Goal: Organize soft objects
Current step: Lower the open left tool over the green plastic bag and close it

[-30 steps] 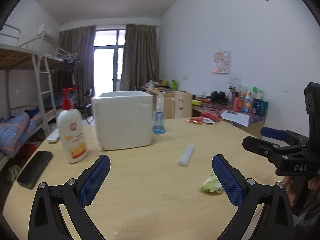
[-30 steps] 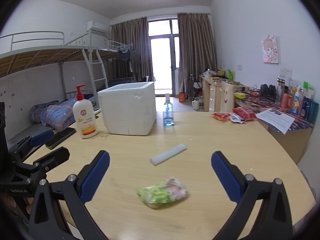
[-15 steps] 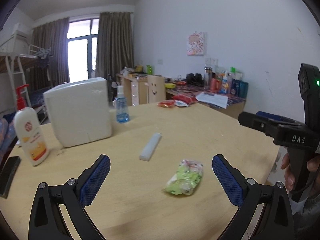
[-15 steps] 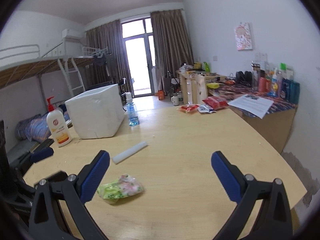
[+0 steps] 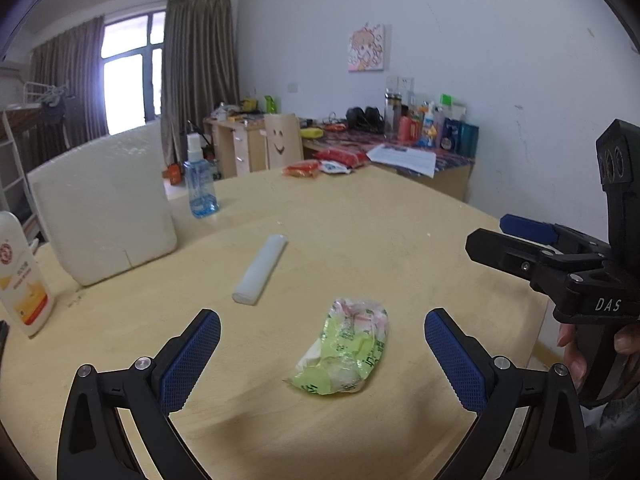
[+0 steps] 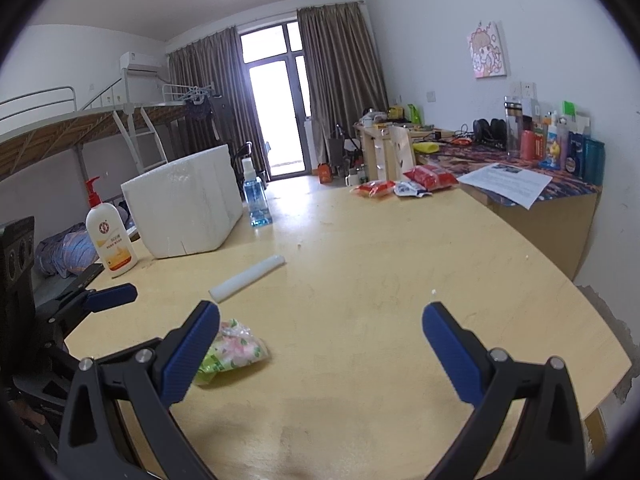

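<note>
Soft green packet [image 5: 345, 347] lies on the table [image 5: 380, 240] between the wide-apart left tongs [image 5: 322, 354], right tongs [image 6: 320, 346] gape empty too, so nothing looks sorted yet.

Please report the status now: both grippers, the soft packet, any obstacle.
Left gripper open, empty, facing crumpled green-and-pink plastic packet. Right gripper open, empty. Packet on table; nothing blocking.
</note>
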Action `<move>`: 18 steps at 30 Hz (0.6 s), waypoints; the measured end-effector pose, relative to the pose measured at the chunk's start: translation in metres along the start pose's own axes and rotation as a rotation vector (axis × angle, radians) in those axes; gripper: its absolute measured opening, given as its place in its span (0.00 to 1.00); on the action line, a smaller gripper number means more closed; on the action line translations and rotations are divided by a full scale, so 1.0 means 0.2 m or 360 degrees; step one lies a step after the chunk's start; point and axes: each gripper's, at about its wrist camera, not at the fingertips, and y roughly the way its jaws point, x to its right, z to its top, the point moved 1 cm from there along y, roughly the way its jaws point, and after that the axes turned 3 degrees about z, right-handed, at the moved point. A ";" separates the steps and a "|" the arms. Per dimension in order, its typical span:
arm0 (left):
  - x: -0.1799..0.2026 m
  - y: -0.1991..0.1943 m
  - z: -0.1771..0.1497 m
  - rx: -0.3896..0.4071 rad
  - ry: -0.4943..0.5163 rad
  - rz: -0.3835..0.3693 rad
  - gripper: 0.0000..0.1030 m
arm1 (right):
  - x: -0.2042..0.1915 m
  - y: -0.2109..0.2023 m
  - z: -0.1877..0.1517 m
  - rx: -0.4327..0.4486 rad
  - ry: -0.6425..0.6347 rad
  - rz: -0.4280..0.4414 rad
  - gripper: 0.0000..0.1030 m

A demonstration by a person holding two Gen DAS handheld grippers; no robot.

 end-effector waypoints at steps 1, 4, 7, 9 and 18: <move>0.00 0.01 0.00 -0.0015 -0.0001 -0.0010 0.99 | 0.01 0.00 0.00 -0.0005 0.0002 0.0002 1.00; 0.01 0.05 0.00 -0.0065 0.0007 -0.0040 0.99 | 0.03 0.02 -0.02 -0.0028 0.0002 0.0006 1.00; 0.02 0.10 0.00 -0.0112 0.0018 -0.0050 0.96 | 0.05 0.04 -0.04 -0.0052 0.0015 0.0009 1.00; 0.02 0.12 0.00 -0.0144 0.0022 -0.0068 0.92 | 0.06 0.05 -0.04 -0.0059 0.0030 0.0013 1.00; 0.07 0.20 -0.02 -0.0255 0.0083 -0.0136 0.76 | 0.10 0.08 -0.06 -0.0081 0.0068 0.0021 1.00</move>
